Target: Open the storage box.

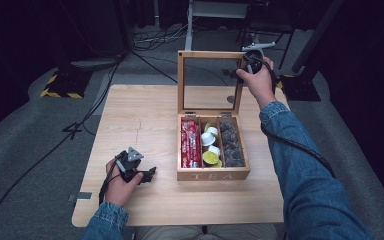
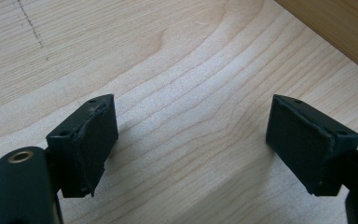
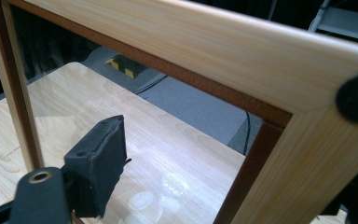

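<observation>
A wooden tea box (image 1: pixel 213 175) stands on the table right of centre, its glass-windowed lid (image 1: pixel 210 54) upright. It holds red packets (image 1: pixel 190 142), white and lime-green pods (image 1: pixel 210 145) and dark pods (image 1: pixel 231 145). My right gripper (image 1: pixel 247 62) is at the lid's top right corner. In the right gripper view the lid frame (image 3: pixel 242 51) runs between the jaws of the right gripper (image 3: pixel 235 109). The left pad (image 3: pixel 102 163) stands clear of the wood, so it is open. My left gripper (image 1: pixel 150 175) rests low on the table, left of the box front. The left gripper (image 2: pixel 191 107) is open over bare wood.
The light wooden table (image 1: pixel 140 115) has free room left of and behind the box. A box wall (image 2: pixel 340 28) shows at the top right of the left gripper view. Cables and a yellow-black striped base (image 1: pixel 60 85) lie on the grey floor beyond.
</observation>
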A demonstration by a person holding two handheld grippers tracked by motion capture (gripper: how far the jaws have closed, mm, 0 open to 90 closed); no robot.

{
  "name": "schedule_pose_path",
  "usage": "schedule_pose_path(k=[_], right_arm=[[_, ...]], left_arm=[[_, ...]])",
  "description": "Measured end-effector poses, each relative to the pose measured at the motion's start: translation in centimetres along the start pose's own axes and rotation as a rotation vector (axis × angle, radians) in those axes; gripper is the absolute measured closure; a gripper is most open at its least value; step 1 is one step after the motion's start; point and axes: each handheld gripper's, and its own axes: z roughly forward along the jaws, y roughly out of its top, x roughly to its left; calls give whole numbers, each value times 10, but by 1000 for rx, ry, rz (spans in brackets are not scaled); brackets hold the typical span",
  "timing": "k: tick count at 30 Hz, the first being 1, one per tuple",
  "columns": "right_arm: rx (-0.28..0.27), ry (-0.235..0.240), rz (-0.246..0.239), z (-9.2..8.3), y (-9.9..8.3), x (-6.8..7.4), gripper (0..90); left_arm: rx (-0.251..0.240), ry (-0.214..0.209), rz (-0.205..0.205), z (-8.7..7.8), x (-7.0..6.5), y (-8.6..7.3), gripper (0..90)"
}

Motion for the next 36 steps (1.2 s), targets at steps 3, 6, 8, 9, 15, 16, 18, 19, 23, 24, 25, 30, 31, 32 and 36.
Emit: schedule_pose_path(k=[3, 6, 8, 9, 15, 16, 18, 19, 23, 24, 25, 30, 31, 32, 36], right_arm=[[0, -25, 5, 3, 0, -1, 195], [-5, -49, 15, 4, 0, -1, 184], [-4, -53, 12, 5, 0, -1, 185], [-5, -53, 13, 5, -1, -1, 184], [-14, -45, 27, -2, 0, -1, 160], [-15, -49, 24, -4, 0, -1, 155], [-17, -53, 22, -8, 0, -1, 159], [-20, -48, 24, -12, 0, -1, 154], [-34, -52, 26, -27, 0, -1, 158], [-39, -46, 27, -32, 0, 0, 158], [-48, -41, 27, -35, 0, 1, 160], [-86, 1, 17, -55, -1, 15, 190], [-91, 12, 13, -59, -2, 19, 199], [-94, 18, 11, -61, -3, 22, 208], [-106, 50, 6, -73, -9, 37, 257]], left_arm=[[-4, 4, 1, 1, -1, 0, 159], [-4, 4, 1, 1, -1, 0, 158], [-4, 4, 1, 1, -1, 0, 158], [-4, 4, 0, 1, -1, 0, 158], [-5, 4, 0, 1, -1, 0, 159], [1, 0, 1, 0, 0, 0, 159], [-5, 0, -3, 0, 0, 0, 159], [0, -3, -1, 0, 0, 0, 159], [-4, 1, -1, 1, -1, 0, 158], [-5, 1, -1, 1, -1, 0, 158], [-4, 0, 0, 1, -1, 0, 158], [-1, 0, 7, 1, 0, 1, 154], [-1, -1, 7, 1, 0, 1, 153], [0, -3, 5, 2, 0, 1, 152], [-4, 0, 3, 3, 0, 2, 151]])
